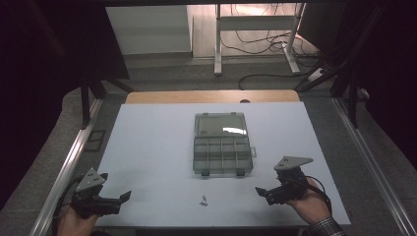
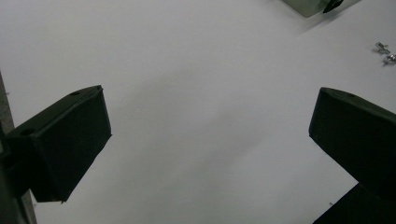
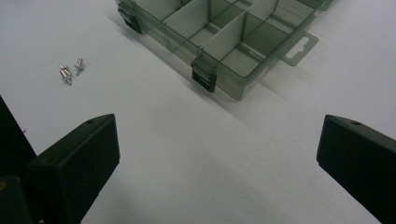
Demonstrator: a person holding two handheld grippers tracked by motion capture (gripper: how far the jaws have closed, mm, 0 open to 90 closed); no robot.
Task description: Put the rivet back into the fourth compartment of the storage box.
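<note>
A clear grey box (image 1: 223,147) sits open in the middle of the white table (image 1: 147,147), its lid (image 1: 220,125) laid flat on the far side. The tray part is split into small compartments, and I can't tell whether anything lies in them. Two dark latches (image 3: 204,74) hang on the box's near wall, and a hang tab (image 3: 299,48) juts from its right end.

Just in front of the box, on the person's side and a little left of its middle, lie two small metal screws (image 1: 203,200) close together on the bare table, apart from the box. In the right gripper view they show as silvery bits (image 3: 71,71) left of the nearer latch.

The left gripper (image 1: 123,199) is held low near the table's near-left corner, well left of the box, its jaws spread wide with nothing between them but white tabletop. The right gripper (image 1: 261,192) is in front of the box's right corner, pointing towards the screws, jaws likewise wide apart and empty. Each gripper is well apart from the screws and touching neither them nor the box.
</note>
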